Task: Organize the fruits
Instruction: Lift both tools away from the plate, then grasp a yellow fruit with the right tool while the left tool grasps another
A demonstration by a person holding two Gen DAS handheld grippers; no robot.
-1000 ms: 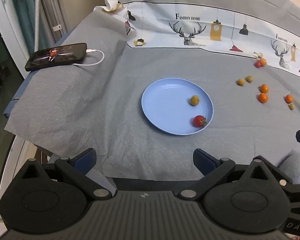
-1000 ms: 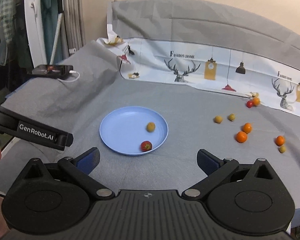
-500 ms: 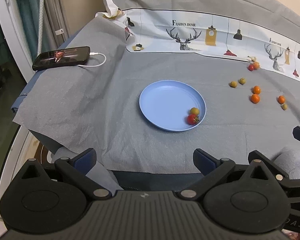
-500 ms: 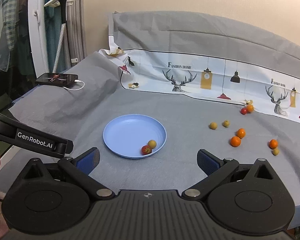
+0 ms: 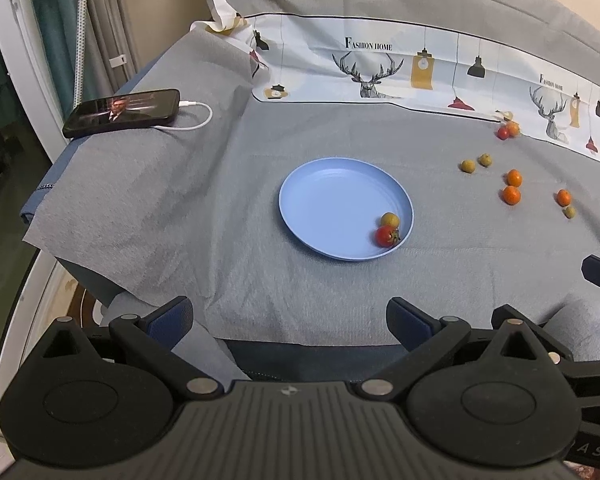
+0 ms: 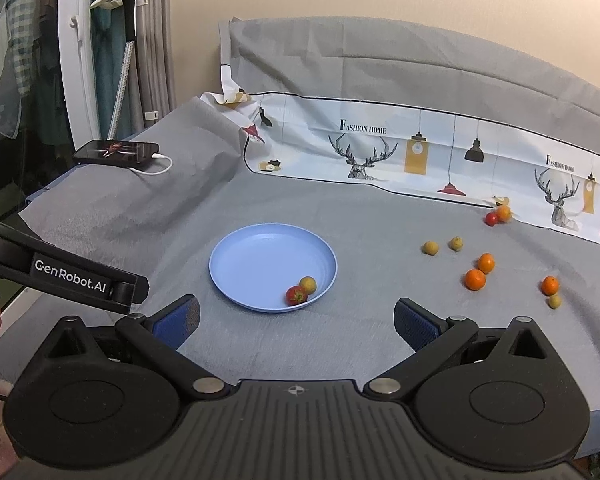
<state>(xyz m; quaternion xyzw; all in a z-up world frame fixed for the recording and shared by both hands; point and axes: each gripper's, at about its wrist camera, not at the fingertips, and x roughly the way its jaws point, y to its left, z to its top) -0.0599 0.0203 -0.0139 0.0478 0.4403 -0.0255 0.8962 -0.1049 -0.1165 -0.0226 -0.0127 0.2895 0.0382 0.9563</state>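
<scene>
Yellow fruit (image 5: pixel 390 219) now against tomato (image 5: pixel 386 236)

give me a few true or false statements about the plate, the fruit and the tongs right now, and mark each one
1. The blue plate holds two fruits. True: a red tomato and a yellowish fruit.
2. Those two fruits sit far apart. False: they touch, near the plate's front rim.
3. Both tongs, left and right, are open and empty. True.
4. The phone lies on the plate. False: it lies on the grey cloth, plugged into a white cable.
5. Three orange fruits sit on the cloth. False: four.
</scene>
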